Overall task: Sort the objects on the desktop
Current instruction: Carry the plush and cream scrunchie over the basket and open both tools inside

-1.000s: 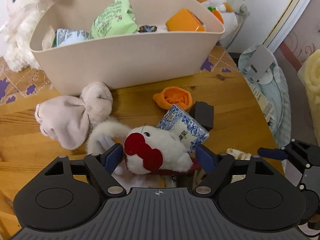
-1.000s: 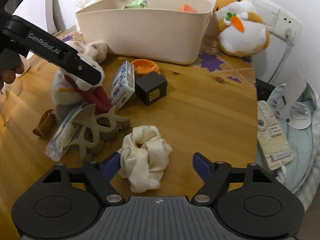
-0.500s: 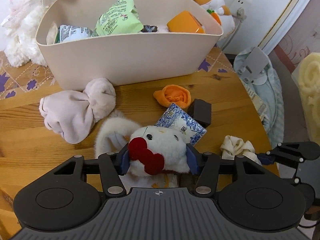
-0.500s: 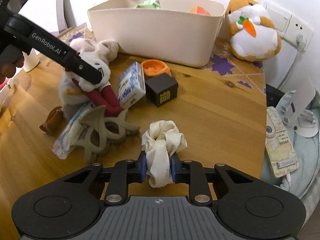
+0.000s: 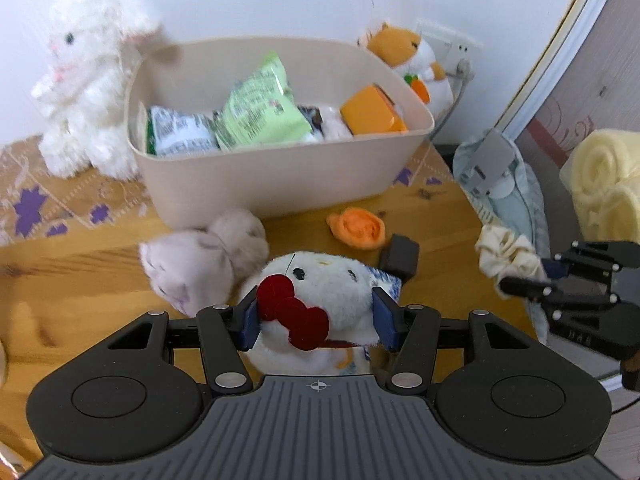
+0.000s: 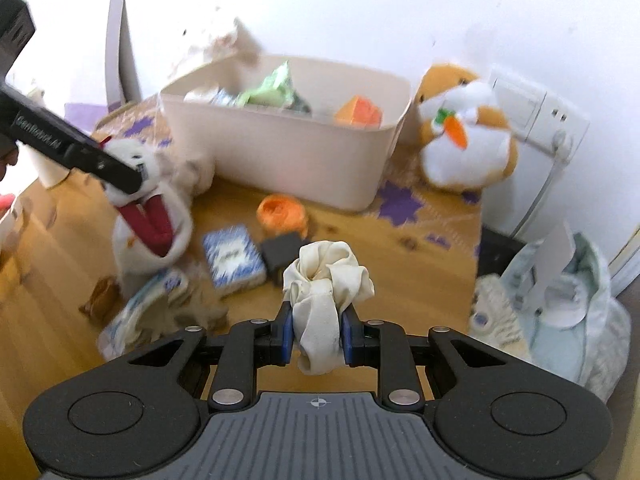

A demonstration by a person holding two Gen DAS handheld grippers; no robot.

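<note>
1. White plush toy (image 5: 320, 292) with red bow, lower centre, clamped by left tool (image 5: 316, 322).
2. Cream scrunchie (image 6: 324, 280), centre frame, pinched by right tool (image 6: 316, 338), lifted off the worktop (image 6: 420, 256).
3. Beige bin (image 5: 280, 172) behind, upper centre, packed with snacks.

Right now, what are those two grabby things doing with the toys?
A person is tidying the wooden table. The left gripper is squeezing a white plush toy with a red bow. The right gripper is pinching a cream scrunchie. Both face the beige bin, which already has snack packets inside.
</note>
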